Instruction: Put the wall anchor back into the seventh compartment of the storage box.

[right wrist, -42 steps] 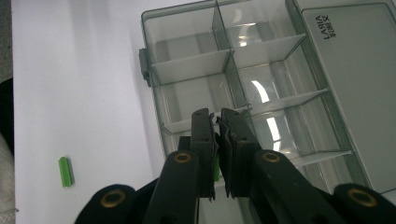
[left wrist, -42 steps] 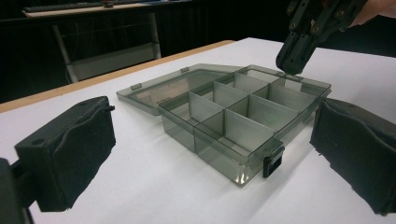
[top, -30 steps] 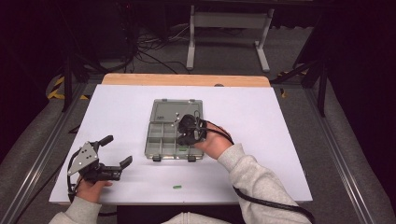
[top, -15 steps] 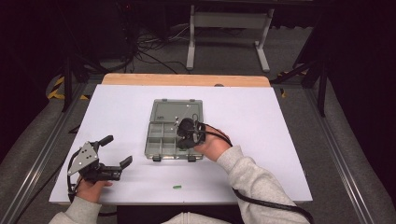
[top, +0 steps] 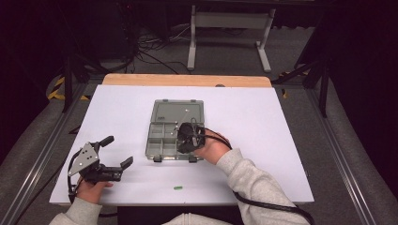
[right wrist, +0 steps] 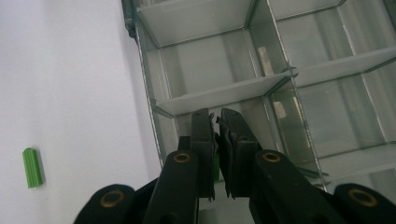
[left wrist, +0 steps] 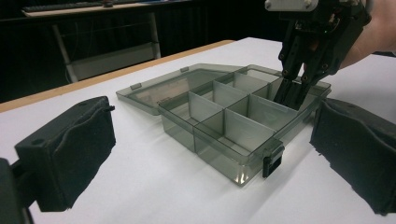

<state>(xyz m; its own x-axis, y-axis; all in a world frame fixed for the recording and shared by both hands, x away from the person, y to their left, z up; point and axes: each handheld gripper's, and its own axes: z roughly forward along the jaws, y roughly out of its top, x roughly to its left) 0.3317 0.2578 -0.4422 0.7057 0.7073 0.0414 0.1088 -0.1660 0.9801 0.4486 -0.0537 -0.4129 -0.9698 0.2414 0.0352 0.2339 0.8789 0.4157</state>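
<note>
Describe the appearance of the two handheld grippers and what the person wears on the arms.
Both grippers are black. The left gripper carries a grey three-cornered plate and has thick black foam-like pads. The right gripper shows brass-coloured pivot rings and trails a black cable. The person wears light grey sleeves.

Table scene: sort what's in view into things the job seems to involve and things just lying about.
In use, as far as can be judged:
- compartment box, lid open
- right hand-held gripper, jaws nearly shut on a small green piece over the box
- green piece on the table, probably next

Lying about:
- left hand-held gripper, open, idle
- metal stand behind the table
</note>
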